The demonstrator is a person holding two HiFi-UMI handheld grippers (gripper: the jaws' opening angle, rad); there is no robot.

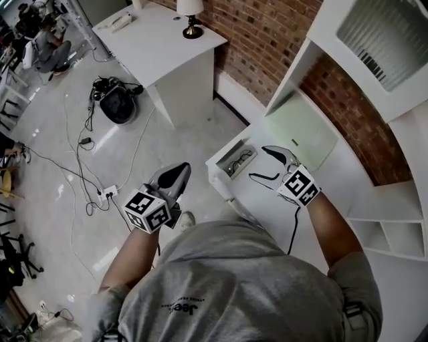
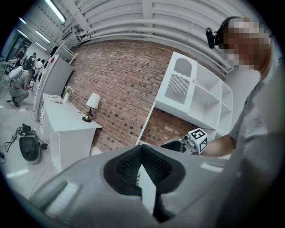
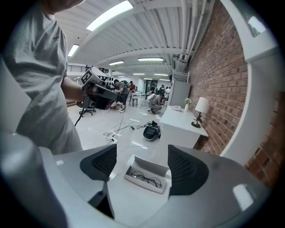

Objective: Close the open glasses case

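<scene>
Holding my right gripper (image 1: 259,162) over the white desk (image 1: 281,207), I keep its jaws spread wide with nothing pressed between them. Its own view looks past the two dark pads (image 3: 100,162) straight at the glasses case (image 1: 239,160). That case lies open near the corner of the desk, at about nine o'clock from my right fingertips in the head view and apart from them. A pair of thin-rimmed glasses (image 3: 144,178) rests flat in its tray. The lid (image 3: 149,164) stands up along the far edge, toward twelve o'clock in the right gripper view. My left gripper (image 1: 182,167) hangs off the desk's edge over the pale floor (image 1: 60,220), at about eight o'clock from the case and well apart from it. Its jaws are pressed together at the tips and carry nothing. Through its view I see my right gripper's marker cube (image 2: 198,139) at about two o'clock, in front of the white shelves (image 2: 196,93). Behind the desk runs a brick wall (image 1: 267,33). At eleven o'clock in the head view stands a second white table (image 1: 157,47) with a small lamp (image 1: 190,13) on it. Below that table, loose cables (image 1: 87,174) trail across the floor.
</scene>
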